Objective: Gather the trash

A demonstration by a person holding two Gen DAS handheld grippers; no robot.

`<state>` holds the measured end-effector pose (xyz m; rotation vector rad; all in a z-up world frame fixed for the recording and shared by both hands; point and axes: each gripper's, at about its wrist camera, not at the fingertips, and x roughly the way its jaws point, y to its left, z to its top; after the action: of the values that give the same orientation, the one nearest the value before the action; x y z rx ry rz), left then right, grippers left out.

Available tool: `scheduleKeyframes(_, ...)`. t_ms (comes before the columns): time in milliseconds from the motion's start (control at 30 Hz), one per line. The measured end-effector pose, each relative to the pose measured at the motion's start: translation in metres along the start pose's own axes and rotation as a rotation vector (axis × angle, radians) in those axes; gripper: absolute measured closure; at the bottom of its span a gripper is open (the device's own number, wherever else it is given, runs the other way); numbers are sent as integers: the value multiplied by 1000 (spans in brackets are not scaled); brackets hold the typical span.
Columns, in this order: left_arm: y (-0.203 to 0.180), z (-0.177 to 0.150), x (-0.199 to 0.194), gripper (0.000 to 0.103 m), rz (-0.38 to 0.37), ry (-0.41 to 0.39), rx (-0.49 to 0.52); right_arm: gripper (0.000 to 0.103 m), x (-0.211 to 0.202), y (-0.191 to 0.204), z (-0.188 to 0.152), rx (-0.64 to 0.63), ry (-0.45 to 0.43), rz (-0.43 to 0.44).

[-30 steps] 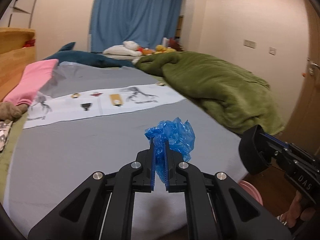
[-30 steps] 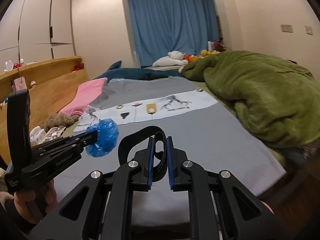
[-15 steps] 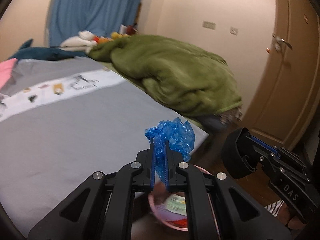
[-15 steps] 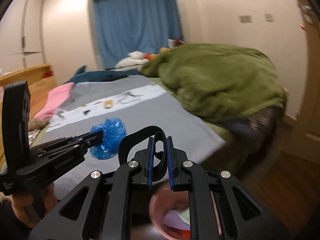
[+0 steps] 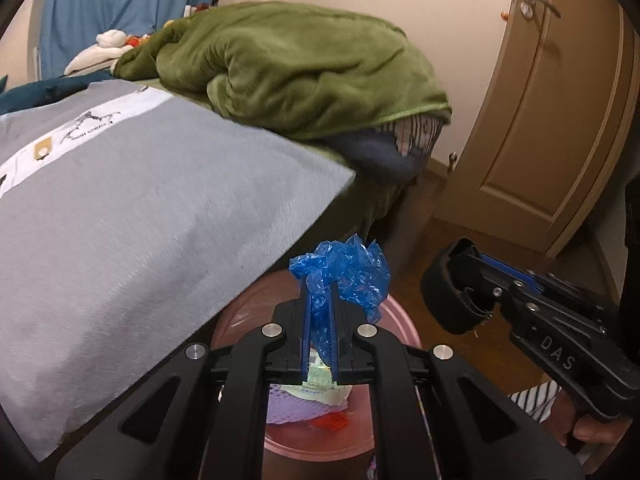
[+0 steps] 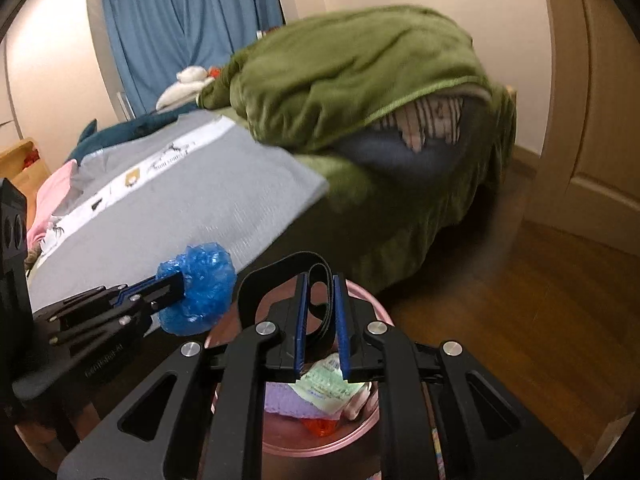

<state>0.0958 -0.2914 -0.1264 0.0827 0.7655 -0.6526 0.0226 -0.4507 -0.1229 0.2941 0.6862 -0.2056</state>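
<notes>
- The left gripper [image 5: 320, 320] has its fingers clamped on a crumpled blue plastic bag [image 5: 344, 276], which sticks out above the fingertips.
- The right gripper [image 6: 320, 312] holds a black strap loop [image 6: 276, 280] between its fingers; the loop stands up and curves to the left.
- Both grippers hang above a pink bin [image 6: 384, 316] on the wooden floor [image 6: 520, 300], beside the corner of the bed [image 5: 140, 208].
- In the bin lie a purple net, a pale green packet and something red.
</notes>
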Motion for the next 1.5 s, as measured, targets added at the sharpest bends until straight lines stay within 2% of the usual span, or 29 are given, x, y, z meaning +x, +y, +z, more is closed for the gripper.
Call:
scheduleKeyframes(200, 12, -7, 27, 96, 41, 48, -14, 87, 34, 6, -8, -2, 82, 4)
scheduleKeyframes(367, 22, -13, 48, 95, 25, 103, -34, 85, 58, 3, -15, 14, 162, 0)
scheduleKeyframes(400, 23, -14, 51, 86, 27, 107, -34, 82, 60, 2, -16, 16, 171, -8)
scheduleKeyframes(433, 24, -16, 54, 77, 27, 114, -37, 70, 62, 1, -17, 19, 177, -16)
scheduleKeyframes(467, 25, -18, 56, 54, 34, 118, -47, 54, 64, 0, -18, 25, 180, -29)
scheduleKeyframes(500, 27, -19, 56, 40, 47, 113, -58, 48, 64, -1, -18, 26, 175, -39)
scheduleKeyframes(533, 29, -20, 57, 37, 67, 109, -68, 44, 63, -1, -18, 22, 165, -60)
scheduleKeyframes(600, 35, -21, 60, 24, 78, 125, -98, 39, 63, -3, -19, 24, 166, -76)
scheduleKeyframes(667, 43, -23, 62, 19, 79, 134, -127, 32, 65, -7, -20, 40, 174, -79)
scheduleKeyframes(767, 49, -23, 59, 16, 85, 121, -143, 31, 67, -5, -21, 28, 190, -78)
scheduleKeyframes(900, 51, -19, 50, 16, 93, 104, -139, 27, 61, 0, -18, 7, 165, -80)
scheduleKeyframes(1033, 54, -5, 26, 16, 101, 68, -126, 16, 36, 14, -6, 3, 92, -44)
scheduleKeyframes(1133, 59, 11, -9, 16, 161, 3, -92, 5, 6, 37, 8, -30, -10, -6)
scheduleKeyframes(1200, 67, 21, -41, 8, 224, -59, -71, 5, -17, 63, 18, -82, -110, 16)
scheduleKeyframes(1267, 79, 28, -78, 7, 297, -133, -67, 5, -36, 93, 26, -129, -185, 39)
scheduleKeyframes(1333, 94, 32, -108, 7, 336, -171, -76, 5, -52, 124, 31, -151, -236, 63)
scheduleKeyframes(1500, 130, 29, -175, 7, 443, -218, -120, 5, -76, 178, 33, -161, -274, 129)
